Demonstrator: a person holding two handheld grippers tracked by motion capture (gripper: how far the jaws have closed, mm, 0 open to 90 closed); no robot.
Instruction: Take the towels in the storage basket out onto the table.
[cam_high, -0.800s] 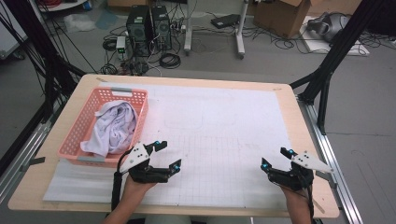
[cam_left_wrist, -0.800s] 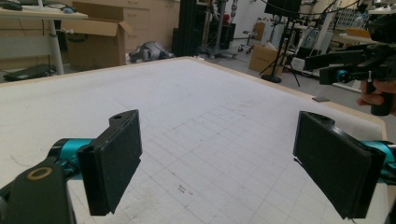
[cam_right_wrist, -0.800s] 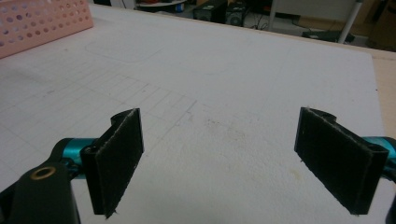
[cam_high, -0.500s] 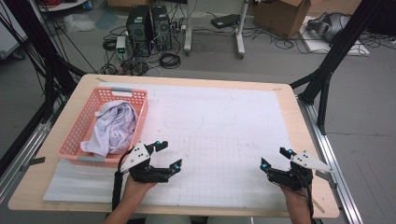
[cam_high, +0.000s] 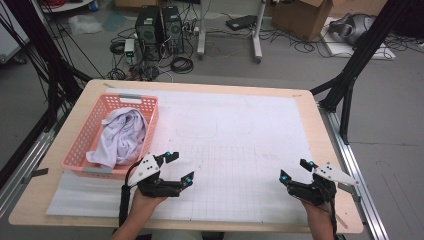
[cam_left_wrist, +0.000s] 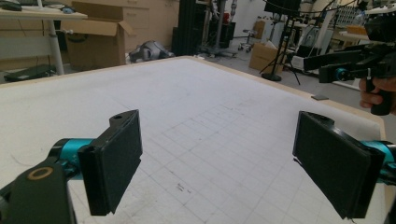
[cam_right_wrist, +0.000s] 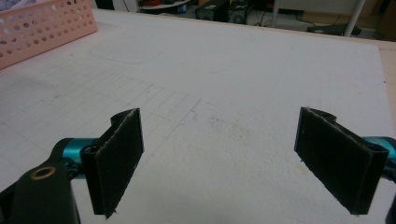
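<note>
Both claws, the left gripper (cam_high: 180, 168) and the right gripper (cam_high: 295, 169), hold their jaws wide and empty. Ahead and left of the left gripper, the crumpled white cloth (cam_high: 122, 137) lies in the pink basket (cam_high: 82, 141). I judge a shallow pinch could snag the basket's rim and drag it along.

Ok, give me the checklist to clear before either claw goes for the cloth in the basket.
1. Left claw open, nothing between its jaws: ok.
2. Right claw open, nothing held: ok.
3. White cloth lying in the pink basket: ok.
4. Basket sitting flat on the white mat, left side: ok.
5. Path from left claw to basket free of obstacles: ok.
6. Cloth snagged on the basket: cannot tell.
</note>
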